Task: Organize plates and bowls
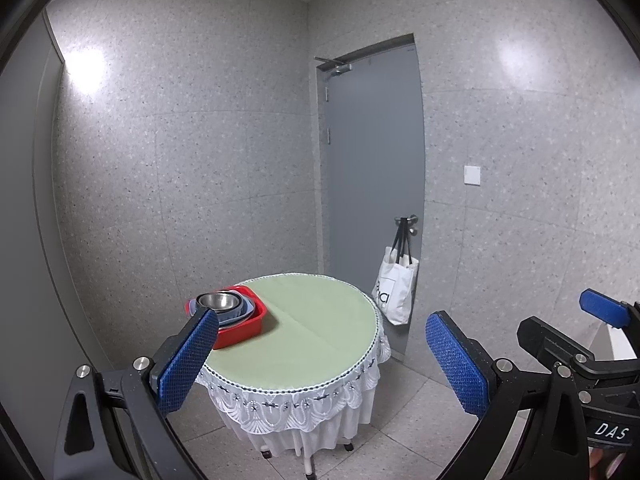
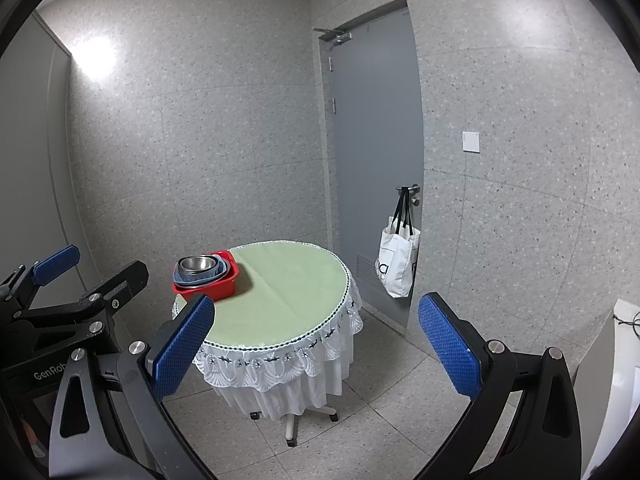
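Observation:
A red plastic basin (image 1: 244,330) (image 2: 216,286) sits at the left edge of a round table with a green cloth (image 1: 316,328) (image 2: 288,292). Inside it lie stacked blue-grey dishes (image 1: 240,314) (image 2: 200,278) with a steel bowl (image 1: 219,300) (image 2: 196,263) on top. My left gripper (image 1: 320,360) is open and empty, held back from the table. My right gripper (image 2: 316,344) is open and empty, also well short of the table. Each gripper shows at the edge of the other's view: the right one (image 1: 592,332) and the left one (image 2: 80,284).
A grey door (image 1: 372,184) stands behind the table with a white tote bag (image 1: 394,292) hung on its handle. The table has a white lace skirt (image 2: 280,364) and a wheeled base (image 2: 292,420). A white object (image 2: 616,368) stands at the right.

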